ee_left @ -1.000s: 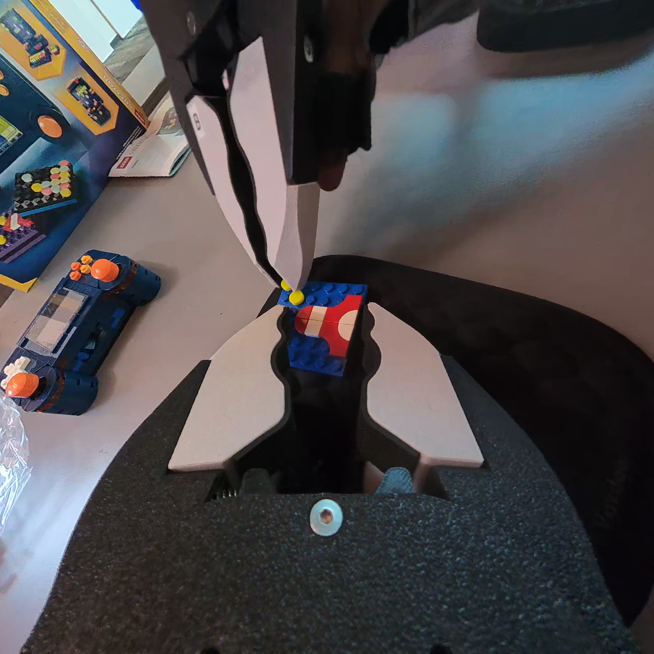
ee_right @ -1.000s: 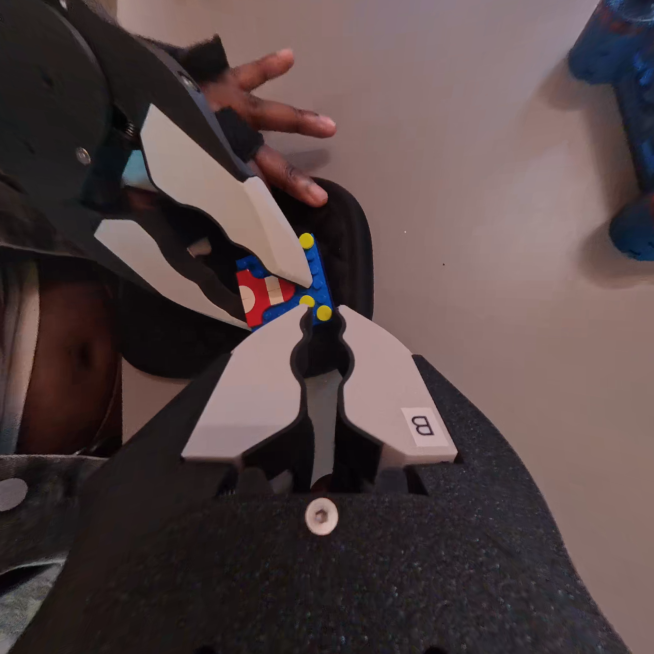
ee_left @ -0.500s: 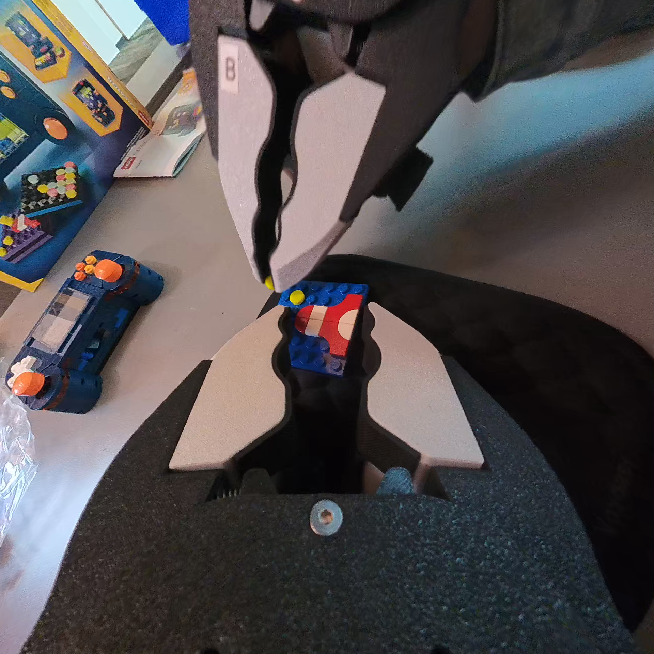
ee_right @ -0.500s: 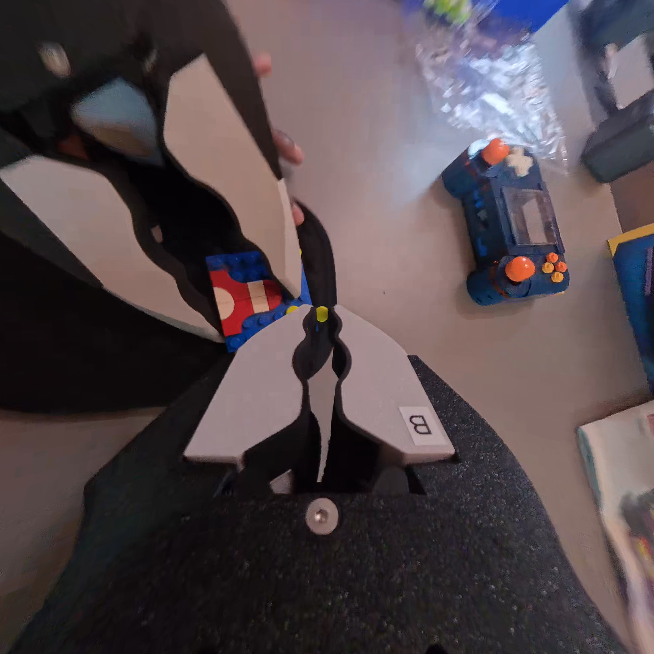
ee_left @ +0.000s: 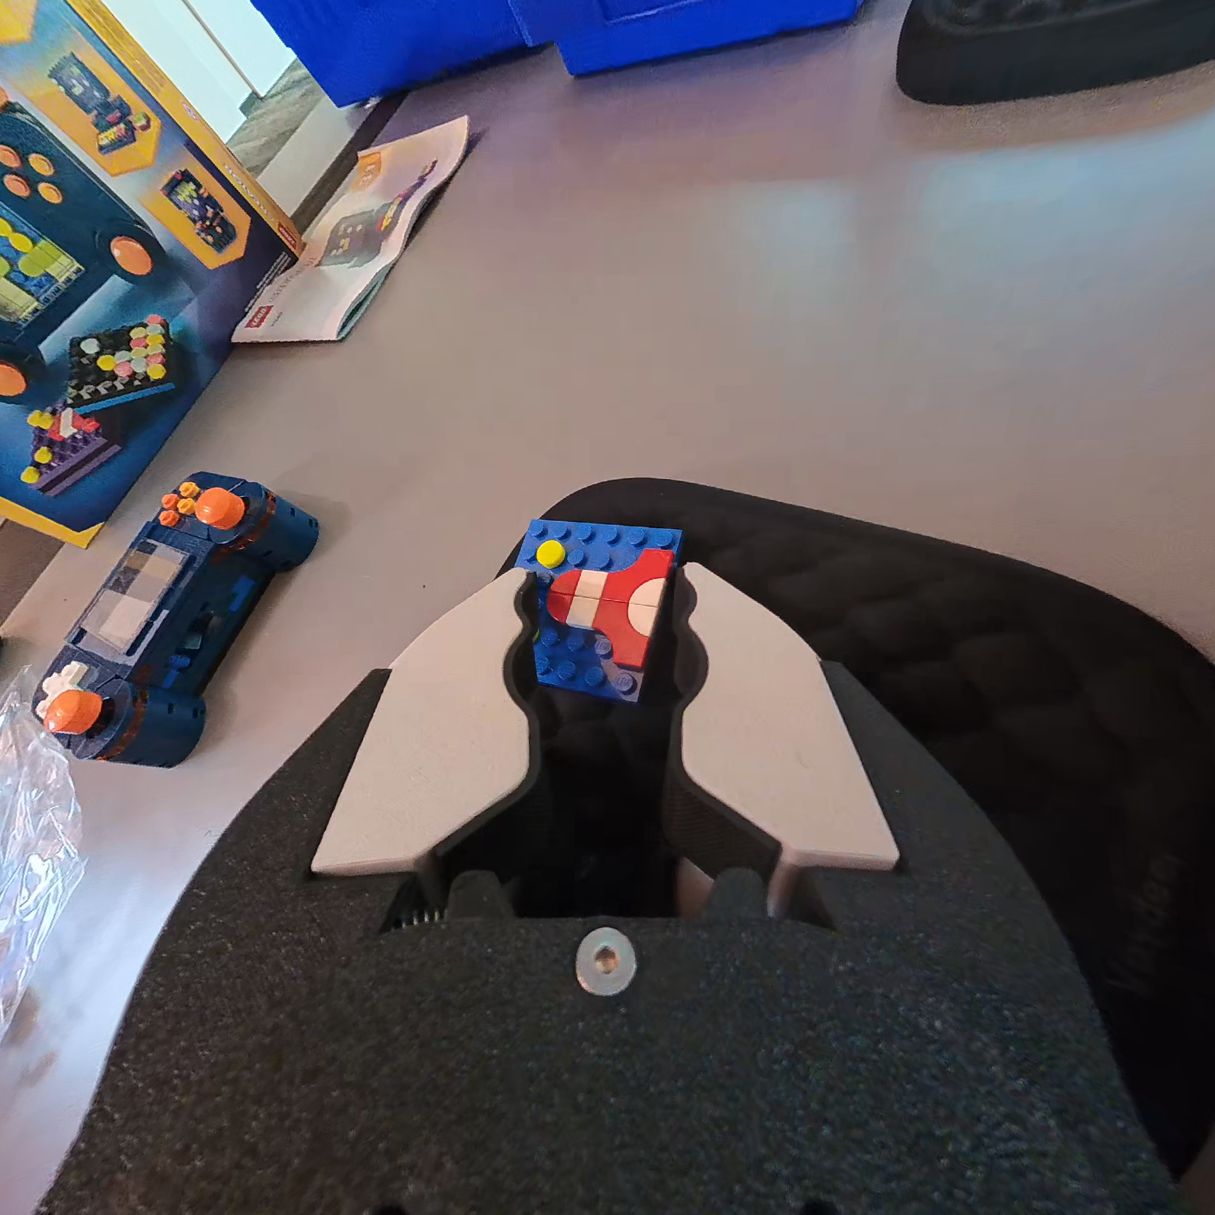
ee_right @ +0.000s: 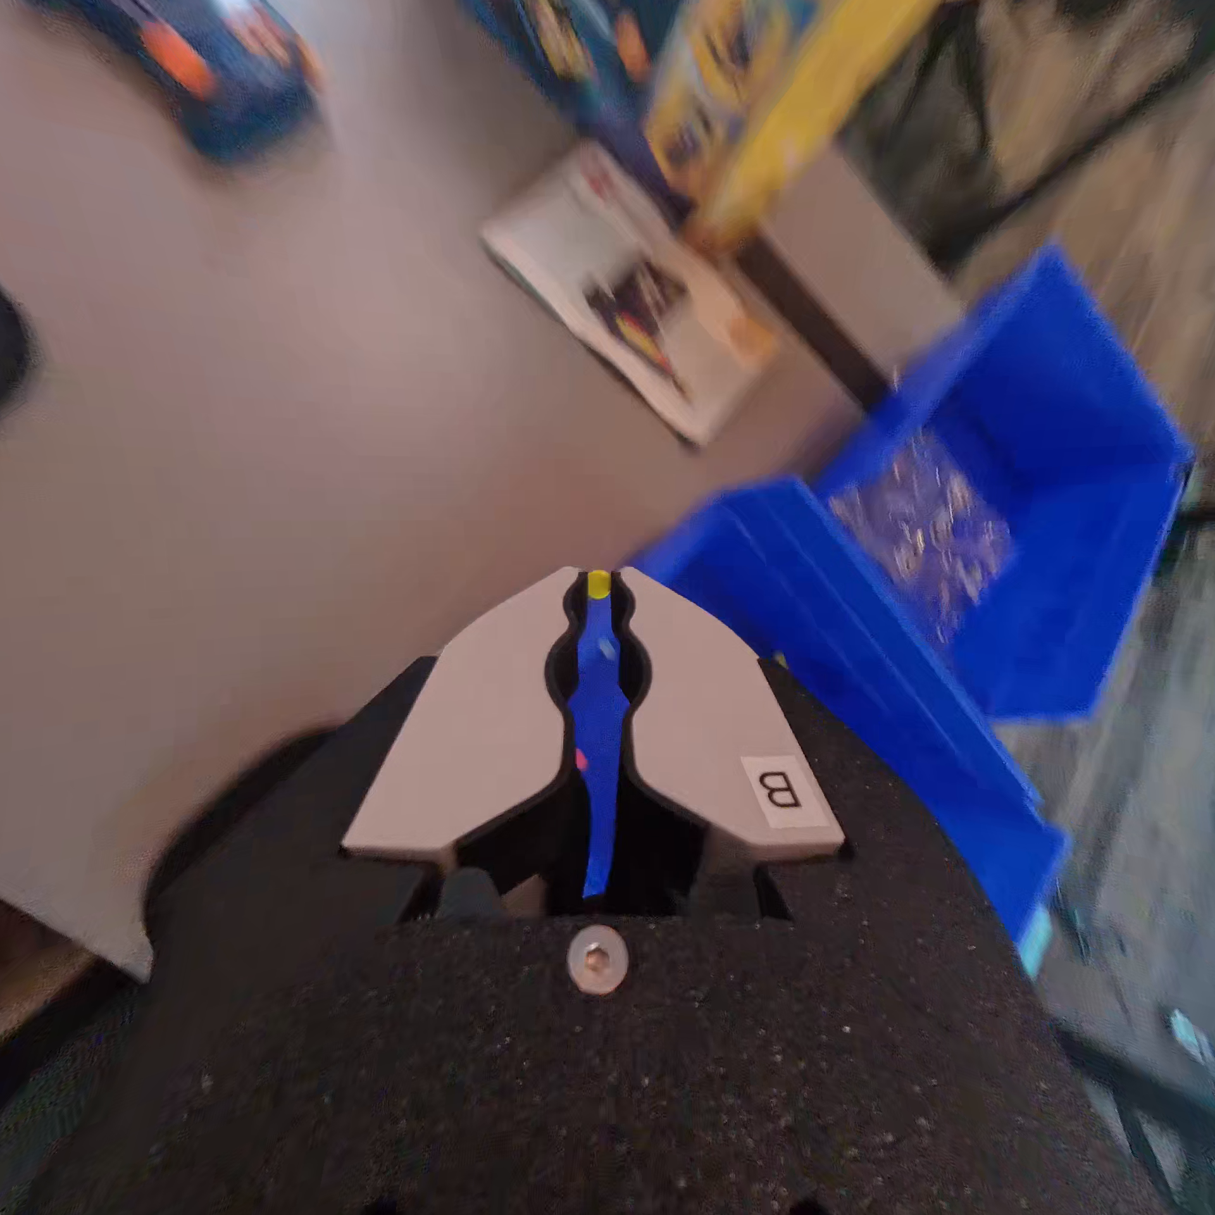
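Observation:
My left gripper (ee_left: 605,573) is shut on a blue studded plate (ee_left: 595,657) and holds it by its two side edges above a black padded cushion (ee_left: 953,657). The plate carries red and white tiles (ee_left: 608,601) and a yellow round stud (ee_left: 549,554) at its far left corner. My right gripper (ee_right: 598,577) is shut on a small yellow round stud (ee_right: 598,584) pinched at its fingertips, and hovers over the grey table near a blue bin (ee_right: 986,500). The right wrist view is motion-blurred. The right gripper does not show in the left wrist view.
A dark blue brick-built handheld console (ee_left: 171,624) lies left of the cushion, with a toy box (ee_left: 98,230), an open booklet (ee_left: 368,230) and a clear plastic bag (ee_left: 26,841). Blue bins (ee_left: 460,33) stand at the back. The booklet (ee_right: 631,289) also shows in the right wrist view. Some 30 cm of space lies between my two pairs of fingers. My left gripper is the nearer one to the dark blue brick-built handheld console (ee_left: 171,624): about 15 cm, against 40 cm.
My right gripper closed on a yellow stud at the plate's far corner, pulled away and swung out of the left wrist view toward the blue bin. My left gripper stayed put with the plate.

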